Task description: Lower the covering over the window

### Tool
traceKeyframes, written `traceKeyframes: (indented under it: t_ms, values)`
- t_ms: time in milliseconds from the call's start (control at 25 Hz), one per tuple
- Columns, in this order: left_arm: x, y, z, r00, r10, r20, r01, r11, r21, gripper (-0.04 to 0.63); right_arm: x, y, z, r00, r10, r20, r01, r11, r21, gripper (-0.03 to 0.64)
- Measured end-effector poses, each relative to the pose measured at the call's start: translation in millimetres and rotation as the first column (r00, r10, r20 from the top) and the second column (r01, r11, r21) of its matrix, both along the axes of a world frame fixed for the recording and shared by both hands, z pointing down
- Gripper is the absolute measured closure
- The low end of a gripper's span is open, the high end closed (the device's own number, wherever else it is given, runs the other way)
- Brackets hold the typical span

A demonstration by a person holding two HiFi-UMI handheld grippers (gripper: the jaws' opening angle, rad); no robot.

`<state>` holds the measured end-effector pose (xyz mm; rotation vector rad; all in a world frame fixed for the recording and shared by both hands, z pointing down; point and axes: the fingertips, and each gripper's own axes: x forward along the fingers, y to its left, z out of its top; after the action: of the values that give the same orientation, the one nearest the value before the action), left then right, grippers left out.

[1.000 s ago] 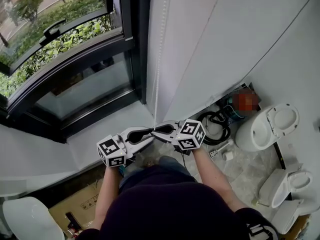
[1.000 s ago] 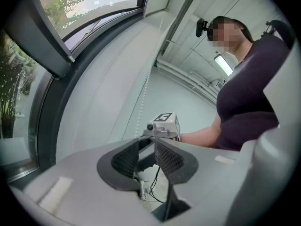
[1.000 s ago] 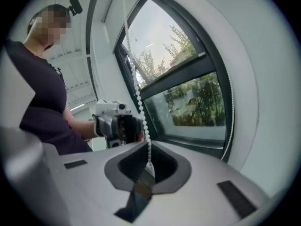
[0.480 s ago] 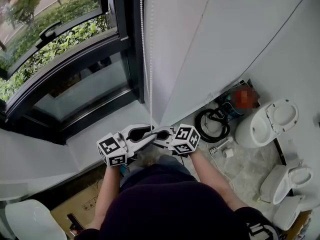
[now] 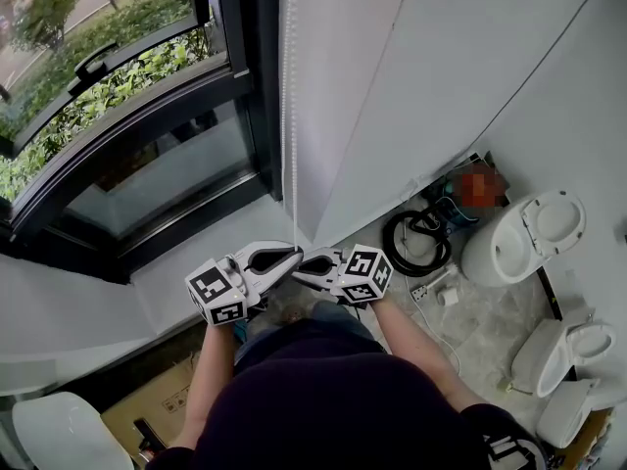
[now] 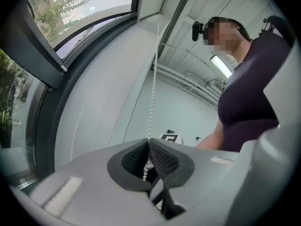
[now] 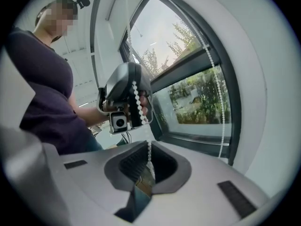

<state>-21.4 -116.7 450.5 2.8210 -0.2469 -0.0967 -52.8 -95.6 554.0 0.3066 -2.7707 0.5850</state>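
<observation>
My left hand-held gripper (image 6: 148,140) has just closed on the white beaded cord (image 6: 153,88). My right hand-held gripper (image 7: 149,143) pinches it too, so I judge a pull comes next.

The floor (image 5: 490,311), lower right, bears white toilets (image 5: 511,248) and a coiled black hose (image 5: 416,241); lower left, a cardboard box (image 5: 162,399).

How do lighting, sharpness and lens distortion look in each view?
Head view: evenly daylit and sharp; the white bead chain is legible beside the black window frame. Left gripper view: strong fisheye curving, dark vignette corners. Right gripper view: same curving, window glass bright.
</observation>
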Motion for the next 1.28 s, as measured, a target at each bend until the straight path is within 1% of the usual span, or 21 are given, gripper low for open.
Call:
traceKeyframes:
  t_ms: [120, 200, 280, 360, 480, 640, 760, 880, 960, 1040, 1160, 1280]
  values:
    - [-1, 3, -1, 1.000, 0.019, -0.006, -0.019, 1.000, 0.008, 0.581, -1, 3, -1, 1.000, -0.005, 0.008, 0.005, 1.000, 0.014, 0.603]
    - [-3, 3, 0, 1.000, 0.019, -0.022, -0.019, 1.000, -0.009, 0.583, 0, 3, -1, 1.000, -0.003, 0.009, 0.003, 1.000, 0.023, 0.603]
    - [-4, 2, 6, 1.000, 0.011, -0.018, -0.012, 1.000, -0.027, 0.583, 0, 4, 5, 1.000, -0.014, -0.024, 0.015, 0.999, 0.034, 0.603]
    - [-2, 4, 18, 1.000, 0.019, 0.008, -0.018, 0.999, -0.040, 0.583, 0, 8, 17, 0.997, -0.032, -0.072, 0.035, 0.999, 0.038, 0.603]
    - [0, 8, 36, 0.999, 0.033, 0.029, -0.031, 0.997, -0.066, 0.583, 3, 11, 34, 0.995, -0.024, -0.093, 0.025, 1.000, 0.012, 0.603]
    - [2, 13, 55, 0.999, 0.040, 0.035, -0.035, 0.991, -0.133, 0.583, 6, 14, 51, 0.997, 0.015, -0.071, -0.017, 1.000, -0.026, 0.603]
    - [3, 16, 65, 0.998, 0.046, 0.031, -0.041, 0.987, -0.156, 0.583, 5, 17, 61, 0.997, 0.018, -0.073, -0.020, 0.999, -0.029, 0.603]
    - [2, 19, 77, 0.997, 0.050, 0.052, -0.039, 0.982, -0.187, 0.583, 6, 21, 72, 0.995, 0.018, -0.100, -0.022, 0.999, -0.038, 0.603]
    - [2, 21, 80, 0.997, 0.054, 0.058, -0.041, 0.980, -0.194, 0.583, 7, 20, 75, 0.994, 0.032, -0.108, -0.035, 0.999, -0.033, 0.603]
    - [3, 23, 80, 0.997, 0.058, 0.050, -0.047, 0.979, -0.196, 0.583, 9, 20, 75, 0.990, 0.033, -0.139, -0.035, 0.999, -0.010, 0.603]
    - [3, 23, 80, 0.997, 0.061, 0.044, -0.052, 0.979, -0.195, 0.583, 10, 24, 73, 0.981, -0.010, -0.194, 0.010, 1.000, -0.001, 0.603]
    - [2, 23, 80, 0.998, 0.058, 0.032, -0.051, 0.979, -0.199, 0.583, 15, 24, 55, 0.982, -0.021, -0.190, 0.023, 1.000, 0.005, 0.600]
